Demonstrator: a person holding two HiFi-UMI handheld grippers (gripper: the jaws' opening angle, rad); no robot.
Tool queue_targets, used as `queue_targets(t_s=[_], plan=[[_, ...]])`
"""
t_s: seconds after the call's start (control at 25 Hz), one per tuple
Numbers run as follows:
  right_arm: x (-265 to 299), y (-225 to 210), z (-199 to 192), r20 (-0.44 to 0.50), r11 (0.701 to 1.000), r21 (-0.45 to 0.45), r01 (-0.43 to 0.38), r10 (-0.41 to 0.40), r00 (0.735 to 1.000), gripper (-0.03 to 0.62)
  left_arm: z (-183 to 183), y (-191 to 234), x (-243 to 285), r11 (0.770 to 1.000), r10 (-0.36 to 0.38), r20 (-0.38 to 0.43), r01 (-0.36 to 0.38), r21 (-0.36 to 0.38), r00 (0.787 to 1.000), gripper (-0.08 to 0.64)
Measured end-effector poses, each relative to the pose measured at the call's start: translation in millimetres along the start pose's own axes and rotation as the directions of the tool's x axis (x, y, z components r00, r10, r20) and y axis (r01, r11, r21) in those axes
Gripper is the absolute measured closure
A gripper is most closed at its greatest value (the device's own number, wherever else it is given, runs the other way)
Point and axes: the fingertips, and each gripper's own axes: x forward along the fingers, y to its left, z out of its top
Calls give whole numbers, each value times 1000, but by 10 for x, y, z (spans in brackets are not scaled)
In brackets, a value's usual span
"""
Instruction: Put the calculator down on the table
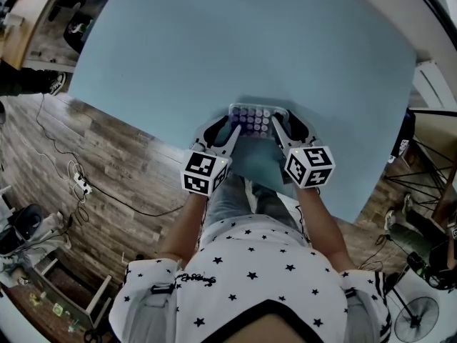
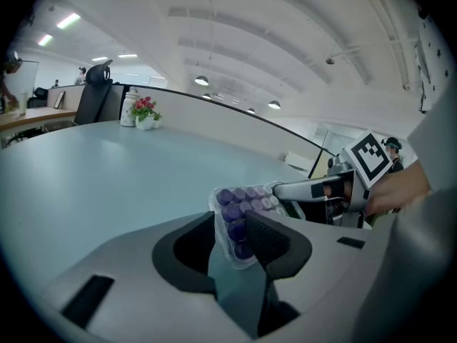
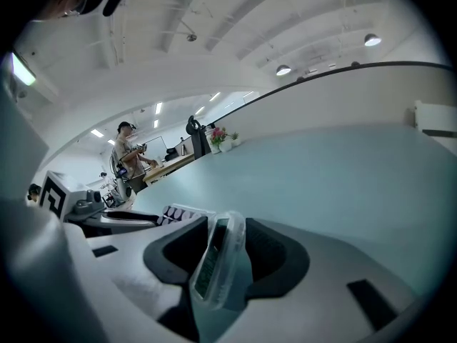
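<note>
Pale blue bench (image 1: 214,41) fills most of the head view. The calculator (image 1: 251,118) sits over its near edge, right in front of the person, with a tool on each side.

The left hand-held gripper (image 1: 221,129) has the calculator's left end between its pads. In the left gripper view the purple keys (image 2: 235,209) tilt up toward the camera. Both pads appear to press on the casing, so I read this side as clamped on the calculator.

The right hand-held gripper (image 1: 287,126) stands wide. In the right gripper view the calculator's right end shows edge-on between the jaws, its display side turned to the left. It leans close to one pad with dark space on the other side, so nothing is squeezed there.

Whether the underside already rests flat on the bench is hard to tell. The tilt in the left gripper view suggests one side may be raised a little.

My judgement is that the put-down is in its release step, with the right side free and the left side yet to open. The next move calls for settling the calculator flat if it is not. After that the left jaws need to spread and both tools need to draw straight back toward the person. That way no pad catches the casing and drags it off the near edge.
</note>
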Motion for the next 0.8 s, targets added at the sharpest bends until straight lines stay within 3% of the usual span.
queue_targets(t_s=[0.8], plan=[[92,-73,-61,-51,993,-100,61,-67,996,417,37,21,83,998,39,-12,-39,47,999,423]])
